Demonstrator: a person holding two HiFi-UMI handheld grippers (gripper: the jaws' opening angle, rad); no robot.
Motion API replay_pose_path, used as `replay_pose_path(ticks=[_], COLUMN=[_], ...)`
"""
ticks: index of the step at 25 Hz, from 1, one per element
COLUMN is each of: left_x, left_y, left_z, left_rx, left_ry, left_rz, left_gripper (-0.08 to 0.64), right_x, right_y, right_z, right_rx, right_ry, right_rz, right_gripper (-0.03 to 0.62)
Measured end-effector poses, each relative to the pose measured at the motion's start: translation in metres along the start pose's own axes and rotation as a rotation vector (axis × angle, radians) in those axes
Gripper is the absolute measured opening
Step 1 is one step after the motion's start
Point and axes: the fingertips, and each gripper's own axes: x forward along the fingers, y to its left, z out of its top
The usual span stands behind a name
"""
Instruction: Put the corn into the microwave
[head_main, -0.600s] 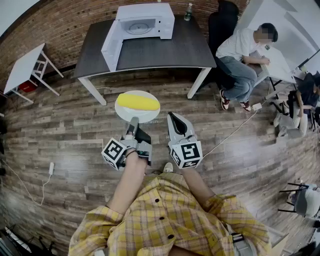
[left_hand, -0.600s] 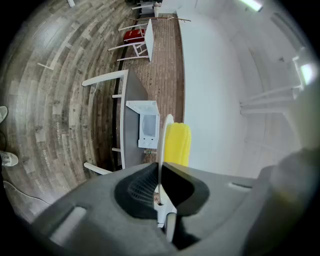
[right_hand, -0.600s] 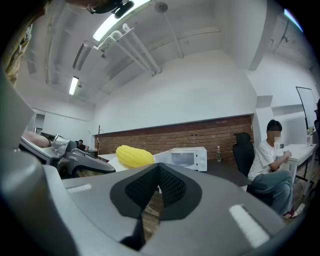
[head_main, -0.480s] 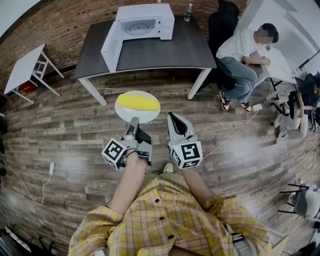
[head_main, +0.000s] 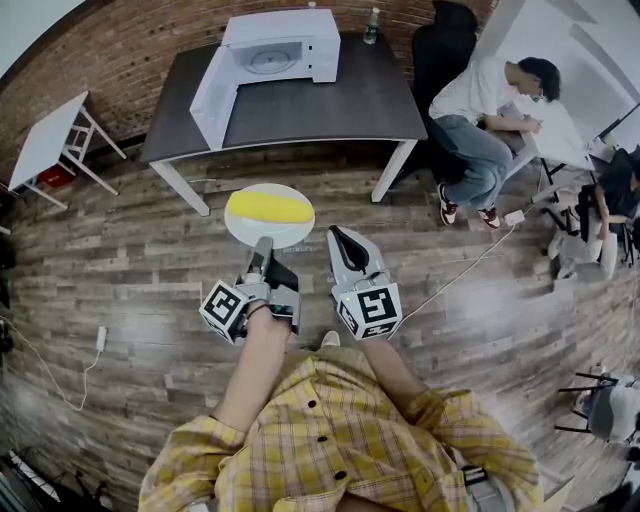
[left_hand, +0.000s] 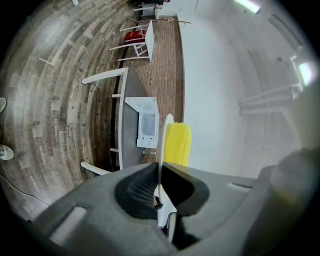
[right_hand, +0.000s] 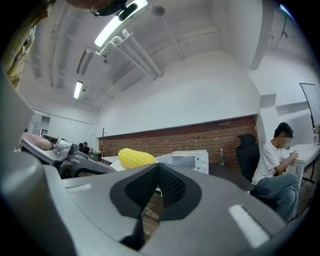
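The dark counter (head_main: 330, 105) stands across the wooden floor (head_main: 120, 260) from the person. The white microwave (head_main: 280, 45) sits at the counter's back edge, left of the middle. Its door (head_main: 210, 95) is swung open toward the front-left corner. A bottle (head_main: 372, 25) stands at the back edge, just right of the microwave. A second person (head_main: 480, 110) sits off the counter's right end.

The white plate (head_main: 270, 236) hangs in the air over the floor, short of the counter's front edge. The left gripper (head_main: 263, 245) has its jaws clamped on the plate's near rim. The corn (head_main: 268, 207) lies crosswise on the plate, past the middle toward the far rim, ahead of that gripper's tips and not touching them. The right gripper (head_main: 338, 235) is just beside the plate's right rim and apart from it.

The left gripper view shows what the head view cannot: the plate (left_hand: 161, 145) edge-on, a thin line pinched between the pads, with the corn (left_hand: 177, 145) on one face of it. Beyond are the counter (left_hand: 129, 115) and microwave (left_hand: 145, 127).

The right gripper view shows the right gripper (right_hand: 159, 167) with its jaws meeting at the tips and nothing between them. It sees the corn (right_hand: 132, 158) from the side, in front of the microwave (right_hand: 187, 161). The left gripper (right_hand: 75, 162) is at the left, and the bottle (right_hand: 222, 156) and the seated person (right_hand: 272, 160) are to the right.
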Motion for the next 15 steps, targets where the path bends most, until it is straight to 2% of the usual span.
replay_pose_path(ticks=[5,8,15], left_x=[0.016,0.022,0.02], left_y=[0.009,0.007,0.011], left_z=[-0.032,-0.046,-0.053], left_rx=[0.015,-0.008,-0.004], left_ry=[-0.014,-0.028,-0.054], left_rz=[-0.003,-0.015,-0.005], left_gripper=[0.018,0.018,0.018], right_x=[-0.011,-0.017,-0.019], right_y=[-0.035,-0.048,-0.056], right_z=[-0.005,-0.005,-0.01], right_rx=[-0.005,-0.013,0.011], right_ry=[-0.002,-0.006,-0.002], right_rz=[0.024,0.032,0.053], right_gripper=[0.005,0.005,0.005])
